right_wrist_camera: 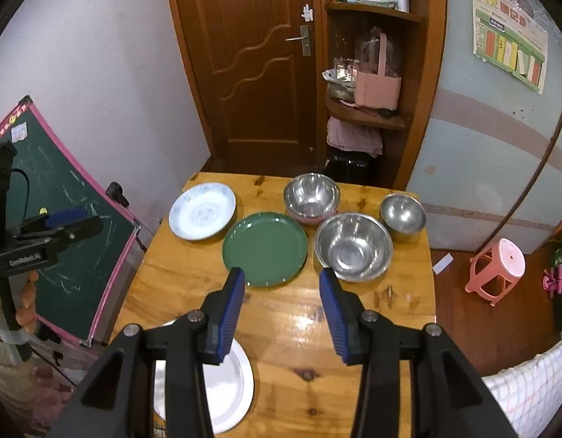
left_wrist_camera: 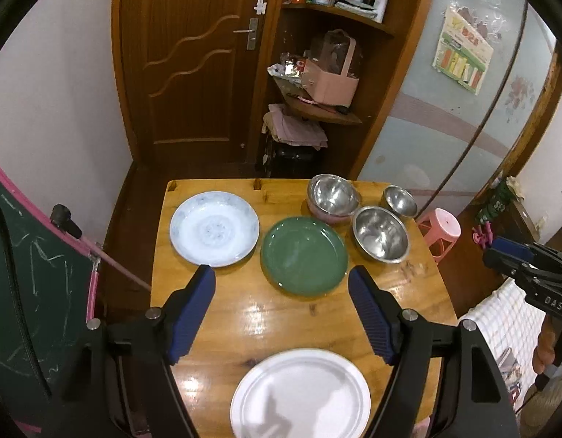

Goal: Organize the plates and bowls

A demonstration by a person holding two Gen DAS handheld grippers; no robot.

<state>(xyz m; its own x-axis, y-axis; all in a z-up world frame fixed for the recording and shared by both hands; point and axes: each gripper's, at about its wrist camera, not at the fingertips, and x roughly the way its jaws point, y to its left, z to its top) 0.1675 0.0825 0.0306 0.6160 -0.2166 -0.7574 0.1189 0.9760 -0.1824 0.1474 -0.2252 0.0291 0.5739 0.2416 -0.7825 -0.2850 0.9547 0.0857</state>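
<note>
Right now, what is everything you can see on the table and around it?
table: one, yellow wood, centre.
white plate: one, near edge of table.
green plate: one, middle of table.
blue plate: one, pale blue-white, far left of table.
steel bowls: three, silver, far right of table; the back one sits in a pink bowl.
stool: one, pink, on floor at right.
chalkboard: one, green with pink frame, at left.
door: one, brown wood, behind table.
shelves: brown, beside door, holding a pink bag and clutter.
poster: one, on right wall.
checked cloth: one, white, at right.
left gripper: black, blue fingers, open, empty.
right gripper: same, open, empty.
</note>
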